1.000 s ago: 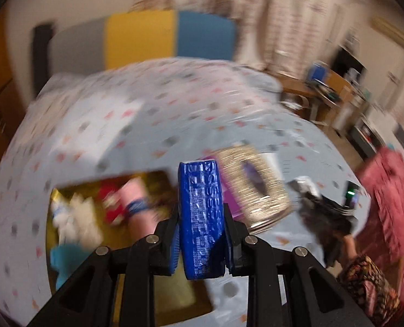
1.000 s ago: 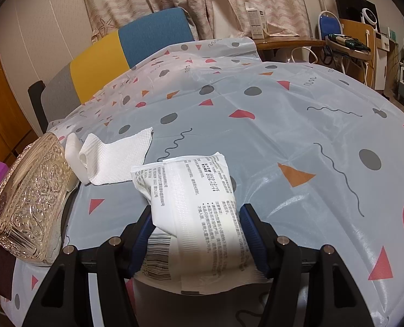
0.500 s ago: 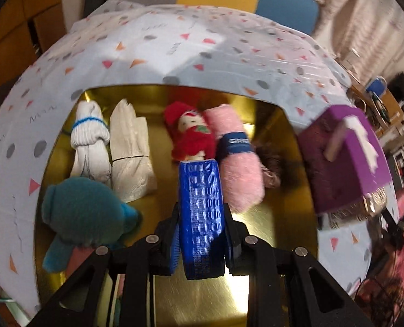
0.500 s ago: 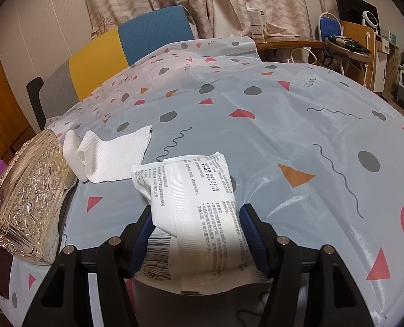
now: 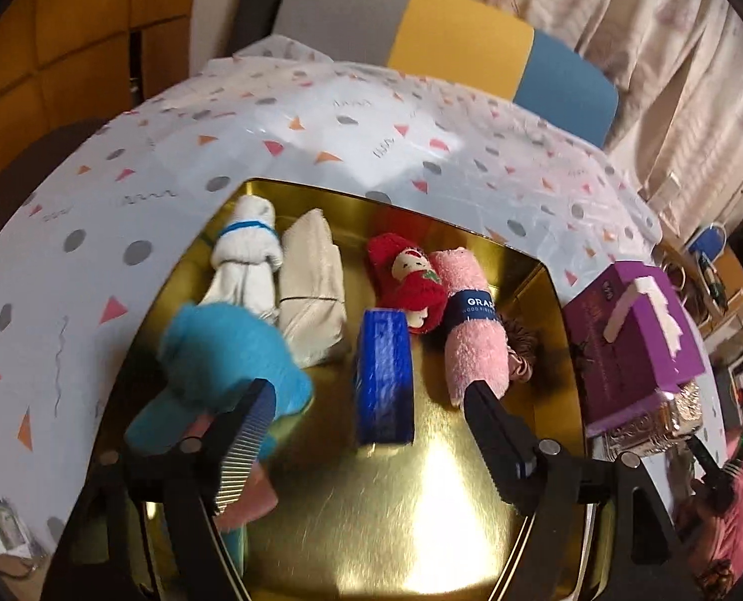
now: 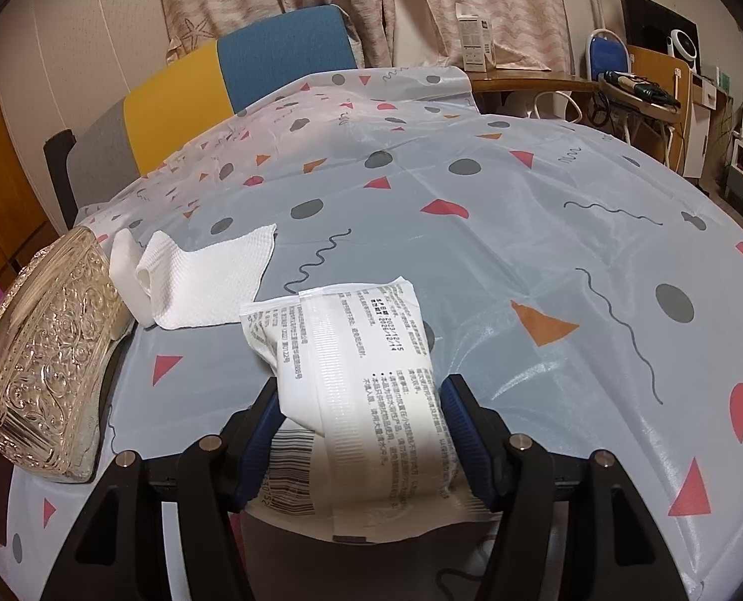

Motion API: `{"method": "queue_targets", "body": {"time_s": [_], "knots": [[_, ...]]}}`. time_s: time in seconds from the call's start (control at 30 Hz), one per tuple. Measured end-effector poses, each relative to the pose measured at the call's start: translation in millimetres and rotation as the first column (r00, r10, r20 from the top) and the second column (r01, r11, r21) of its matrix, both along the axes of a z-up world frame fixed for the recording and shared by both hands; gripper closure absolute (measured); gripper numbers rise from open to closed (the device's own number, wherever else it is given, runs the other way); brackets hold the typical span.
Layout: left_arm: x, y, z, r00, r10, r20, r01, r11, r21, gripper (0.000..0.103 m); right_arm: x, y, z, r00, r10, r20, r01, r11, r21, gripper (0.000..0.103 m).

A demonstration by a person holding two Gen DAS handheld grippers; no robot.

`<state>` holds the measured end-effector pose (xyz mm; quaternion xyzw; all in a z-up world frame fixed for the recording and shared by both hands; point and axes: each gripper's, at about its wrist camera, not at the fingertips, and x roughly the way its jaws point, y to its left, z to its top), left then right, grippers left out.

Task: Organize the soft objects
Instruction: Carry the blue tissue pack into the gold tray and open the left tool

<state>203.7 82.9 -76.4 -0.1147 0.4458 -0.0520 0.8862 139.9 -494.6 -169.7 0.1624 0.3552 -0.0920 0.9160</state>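
The fingers (image 5: 491, 425) of the left gripper (image 5: 371, 415) are seen spread wide and still opening over a gold tray (image 5: 421, 526). Between them a blue block (image 5: 384, 375) stands on edge on the tray floor, and it is touched by neither pad. Behind the block a red doll (image 5: 411, 280) is laid, with a pink roll (image 5: 474, 320) just to its right, wrapped in a dark band. Beyond the roll something brown (image 5: 519, 350) is partly hidden, and what it is cannot be told. At the tray's far left a white bundle (image 5: 246, 260) tied with a blue band is laid beside a beige cloth (image 5: 313, 290). A teal plush (image 5: 226, 355) is partly covered by the left finger. To the right of the tray, on the patterned tablecloth (image 5: 321, 130), a purple box (image 5: 637, 335) is set on an ornate glass case (image 5: 662, 420).

The fingers (image 6: 464, 425) of the right gripper (image 6: 361, 430) are pressed against both sides of a white packet (image 6: 361, 390), which is held above the table. The packet is printed with small text and a barcode. Beyond it, on the tablecloth (image 6: 521, 230), a white cloth (image 6: 206, 280) is spread partly unrolled, and the glass case (image 6: 45, 360) is seen at the left edge. A chair (image 6: 231, 75) in grey, yellow and blue is placed behind the table.
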Motion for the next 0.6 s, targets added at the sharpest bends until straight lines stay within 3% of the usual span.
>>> {"method": "queue_targets", "body": {"time_s": [0.37, 0.6], "knots": [[-50, -1, 9, 0.992, -0.041, 0.119, 0.042, 0.999, -0.004, 0.016, 4, 7, 1, 0.999, -0.002, -0.039, 0.000, 0.998, -0.062, 0.039], [-61, 4, 4, 0.992, -0.035, 0.118, 0.036, 0.999, -0.011, 0.014, 4, 10, 4, 0.998, -0.017, -0.054, 0.012, 0.995, -0.101, 0.041]]}}
